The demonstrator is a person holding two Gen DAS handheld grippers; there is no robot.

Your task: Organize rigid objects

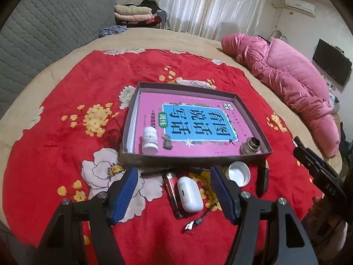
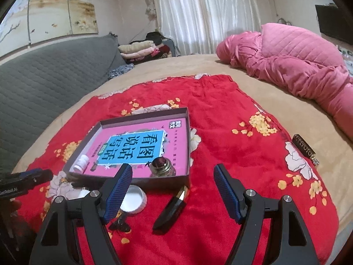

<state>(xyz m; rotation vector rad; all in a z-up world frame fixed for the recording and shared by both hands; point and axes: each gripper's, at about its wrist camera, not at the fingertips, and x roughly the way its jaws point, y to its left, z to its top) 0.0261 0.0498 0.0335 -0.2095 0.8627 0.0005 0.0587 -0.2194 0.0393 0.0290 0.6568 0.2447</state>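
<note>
A shallow dark box (image 1: 194,159) (image 2: 188,145) rests on the red flowered blanket, lined by a pink and blue book (image 1: 194,121) (image 2: 136,145). Inside stand a white pill bottle (image 1: 150,141) (image 2: 81,163) and a small glass jar (image 1: 250,146) (image 2: 162,167). In front of the box lie a white earbud case (image 1: 190,194), a red lighter (image 1: 171,193), a white lid (image 1: 239,173) (image 2: 133,199) and a black pen-like stick (image 1: 263,181) (image 2: 171,211). My left gripper (image 1: 174,195) hangs open over the case and lighter. My right gripper (image 2: 174,192) is open above the black stick.
A pink quilted duvet (image 1: 286,77) (image 2: 297,66) is heaped at the bed's right side. A grey padded headboard (image 1: 44,33) runs along the left. A small metal clip (image 1: 193,223) lies near me. A brown lettered bar (image 2: 305,148) sits at the blanket's right edge.
</note>
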